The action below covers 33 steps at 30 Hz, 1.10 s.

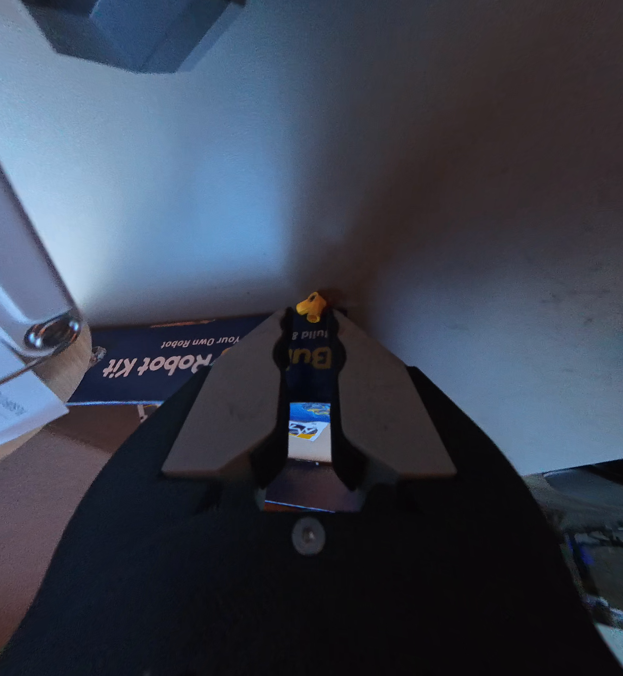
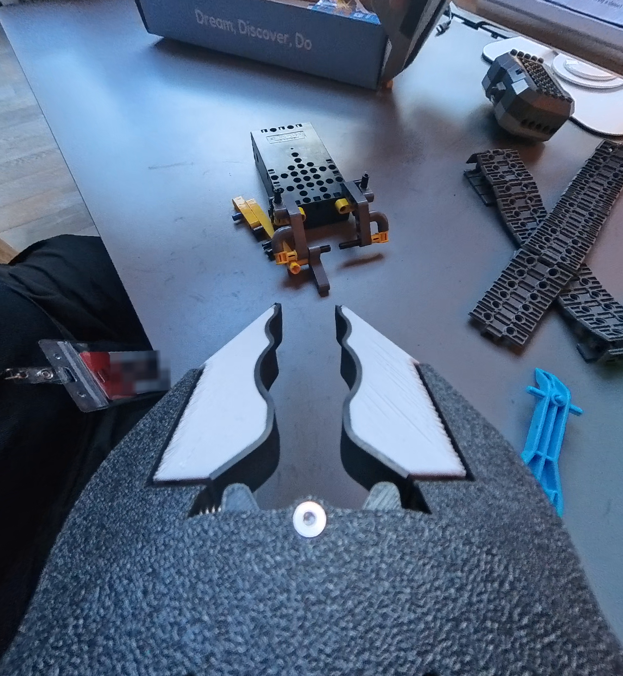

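Note:
In the left wrist view my left gripper (image 1: 310,315) is shut on a small yellow connector piece (image 1: 312,304), pinched at the fingertips and held up in front of a white panel (image 1: 376,164). Below it lies a dark blue box (image 1: 149,360) with printed writing. In the right wrist view my right gripper (image 2: 306,309) is open and empty, just above the dark table (image 2: 156,146). It points at a black perforated block (image 2: 299,175) with grey and yellow beams (image 2: 295,234) attached, a short way ahead of the fingertips.
Two crossed dark track strips (image 2: 555,248) lie to the right, a blue plastic tool (image 2: 547,431) nearer. A grey brick-built lump (image 2: 525,95) sits by a white stand base (image 2: 602,109). A blue box (image 2: 266,40) stands at the back. A person's dark clothing and badge (image 2: 76,376) are left. Some 35 cm of space lies between my two pairs of fingers.

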{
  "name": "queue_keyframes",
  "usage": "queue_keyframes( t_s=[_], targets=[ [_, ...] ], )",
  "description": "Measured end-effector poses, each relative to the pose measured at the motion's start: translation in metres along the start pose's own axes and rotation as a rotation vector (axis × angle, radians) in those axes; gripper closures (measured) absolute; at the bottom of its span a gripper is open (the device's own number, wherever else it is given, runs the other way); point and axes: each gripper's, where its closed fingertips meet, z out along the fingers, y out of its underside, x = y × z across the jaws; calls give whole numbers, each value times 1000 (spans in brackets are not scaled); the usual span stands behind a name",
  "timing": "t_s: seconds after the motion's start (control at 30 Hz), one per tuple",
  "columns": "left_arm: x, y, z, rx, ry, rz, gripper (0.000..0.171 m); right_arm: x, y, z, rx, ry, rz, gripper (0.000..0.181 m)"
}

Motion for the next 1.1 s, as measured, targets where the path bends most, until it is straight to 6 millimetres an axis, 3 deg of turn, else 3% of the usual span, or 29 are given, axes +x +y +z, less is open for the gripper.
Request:
queue_keyframes(
  t_s=[0.2, 0.37, 0.53, 0.63, 0.73, 0.87, 1.0, 1.1],
  targets=[
    [6, -4, 1, -57, 23, 56, 167, 0, -1, -1, 6, 3, 1, 154],
    [7, -2, -4, -68, -46, 94, 167, 2, -3, -2, 22, 0, 13, 154],
    [-1, 3, -37, -46, -233, 146, 167, 8, -8, -17, 101, 38, 31, 159],
    [13, -3, -66, 40, -329, 200, 167, 18, -4, -32, 127, 89, 51, 162],
    [68, -22, -94, 245, -336, 297, 168, 25, 5, -46, 145, 105, 118, 162],
    [170, -48, -113, 556, -298, 477, 168, 30, 21, -55, 138, 116, 202, 161],
    [281, -62, -120, 822, -101, 610, 168, 38, 27, -67, 112, 187, 206, 161],
    [314, -82, -108, 885, -161, 679, 167, 41, 24, -72, 130, 198, 232, 162]
  ],
)
